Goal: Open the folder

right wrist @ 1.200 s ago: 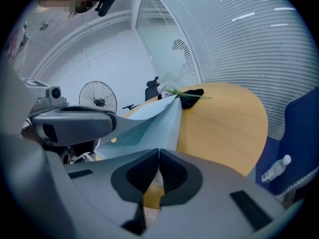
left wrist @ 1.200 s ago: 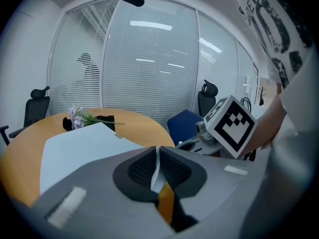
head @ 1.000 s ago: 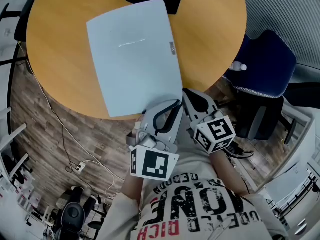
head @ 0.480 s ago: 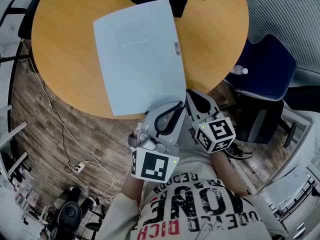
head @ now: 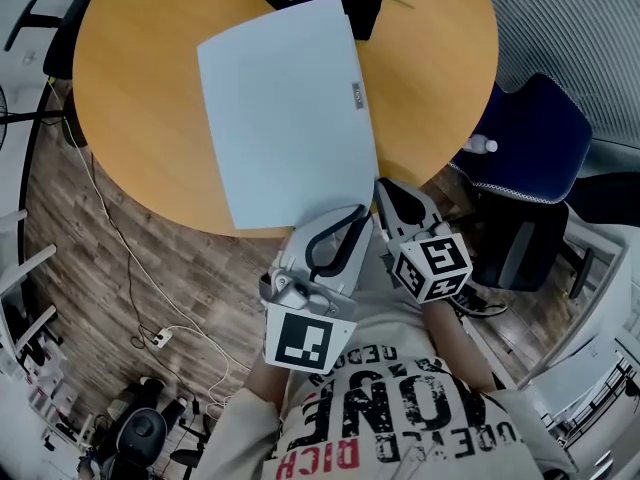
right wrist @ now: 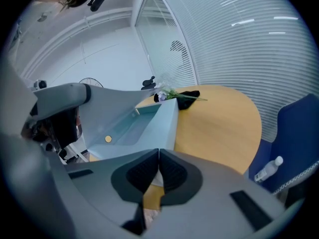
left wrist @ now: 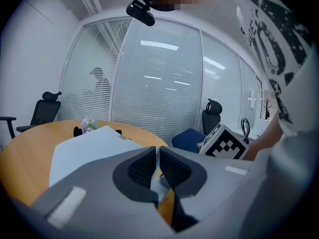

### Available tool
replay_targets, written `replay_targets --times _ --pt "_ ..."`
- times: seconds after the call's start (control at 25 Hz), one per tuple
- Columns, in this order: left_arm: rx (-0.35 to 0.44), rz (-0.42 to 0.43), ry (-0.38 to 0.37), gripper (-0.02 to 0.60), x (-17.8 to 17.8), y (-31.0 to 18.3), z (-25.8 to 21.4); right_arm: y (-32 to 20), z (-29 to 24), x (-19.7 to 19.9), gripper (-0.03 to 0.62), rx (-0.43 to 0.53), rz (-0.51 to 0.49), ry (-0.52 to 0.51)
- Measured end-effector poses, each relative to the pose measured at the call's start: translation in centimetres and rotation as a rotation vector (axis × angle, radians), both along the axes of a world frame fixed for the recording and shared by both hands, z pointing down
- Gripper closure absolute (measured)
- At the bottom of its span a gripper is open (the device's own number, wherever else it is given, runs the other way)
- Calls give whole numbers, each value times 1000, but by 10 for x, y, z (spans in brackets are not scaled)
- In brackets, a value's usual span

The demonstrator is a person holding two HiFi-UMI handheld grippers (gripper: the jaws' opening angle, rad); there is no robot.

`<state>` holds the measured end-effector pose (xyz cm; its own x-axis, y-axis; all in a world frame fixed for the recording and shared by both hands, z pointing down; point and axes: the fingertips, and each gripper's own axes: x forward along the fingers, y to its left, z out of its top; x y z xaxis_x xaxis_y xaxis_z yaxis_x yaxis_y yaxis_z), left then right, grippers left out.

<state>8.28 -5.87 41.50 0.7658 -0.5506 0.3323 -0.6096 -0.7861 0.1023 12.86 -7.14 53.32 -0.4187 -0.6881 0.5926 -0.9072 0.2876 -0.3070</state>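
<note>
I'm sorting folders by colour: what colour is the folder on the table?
The folder is pale blue, clearest in the head view.

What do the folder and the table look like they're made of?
The folder looks like thin plastic: pale blue, smooth, matte, its lifted cover a thin sheet. The table looks like wood or wood-look laminate, smooth, evenly orange-brown; which one I cannot tell.

Head view steeply down on the table [head: 130,118]; both gripper views low, close, across it.
</note>
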Motion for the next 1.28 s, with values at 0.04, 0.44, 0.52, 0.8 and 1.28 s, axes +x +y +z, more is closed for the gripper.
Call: replay_targets --times 0.04,0.44,0.52,0.8,1.28 --pt "7 -2 -1 551 -2 0 -2 0 0 0 581 -1 2 5" --pt "51 -25 6 552 -16 1 -22 -1 -1 1 581 14 35 45" --pt "57 -35 15 554 -19 1 -25 -1 -1 1 580 17 36 67" --pt "99 -77 40 558 -34 -3 -45 -12 -8 -11 582 79 -11 162" --pt "84 -200 97 565 -78 -2 -66 -11 -3 -9 582 77 0 175"
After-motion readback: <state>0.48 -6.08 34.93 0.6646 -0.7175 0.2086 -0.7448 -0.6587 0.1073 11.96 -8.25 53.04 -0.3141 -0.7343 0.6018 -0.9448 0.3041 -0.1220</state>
